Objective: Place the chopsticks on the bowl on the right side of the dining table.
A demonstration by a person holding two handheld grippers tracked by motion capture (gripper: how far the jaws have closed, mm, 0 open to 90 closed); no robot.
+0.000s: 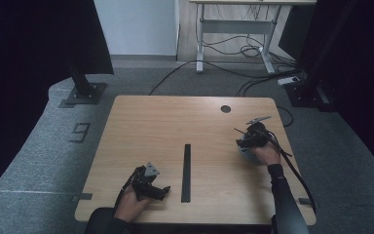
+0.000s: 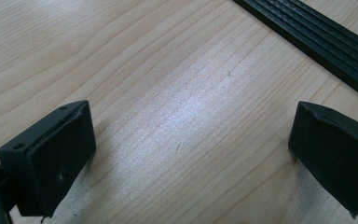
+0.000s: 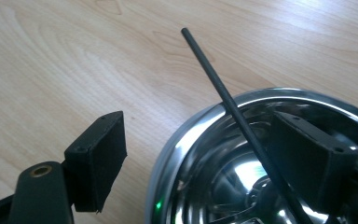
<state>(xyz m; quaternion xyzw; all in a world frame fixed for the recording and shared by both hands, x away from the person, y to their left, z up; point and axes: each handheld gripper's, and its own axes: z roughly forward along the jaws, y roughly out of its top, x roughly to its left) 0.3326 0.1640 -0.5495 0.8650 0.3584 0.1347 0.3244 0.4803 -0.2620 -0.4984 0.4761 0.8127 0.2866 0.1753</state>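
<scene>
A shiny steel bowl (image 3: 205,154) stands on the wooden table (image 1: 175,126) at its right side, also seen as the bowl (image 1: 247,152) from above. A thin black rod (image 3: 223,93) leans out over its rim. My right gripper (image 3: 200,135) is open and straddles that rim, one jaw outside the bowl and the other inside, neither pad pressing on the wall. From above, the right gripper (image 1: 251,138) sits over the bowl. My left gripper (image 1: 161,190) lies near the front edge, and the left gripper (image 2: 191,130) is open over bare wood.
A long black strip (image 1: 186,173) lies along the table's middle, and the strip (image 2: 317,42) crosses just beyond my left jaws. A round black cable hole (image 1: 225,108) is at the far right. Dark stands and floor cables surround the table.
</scene>
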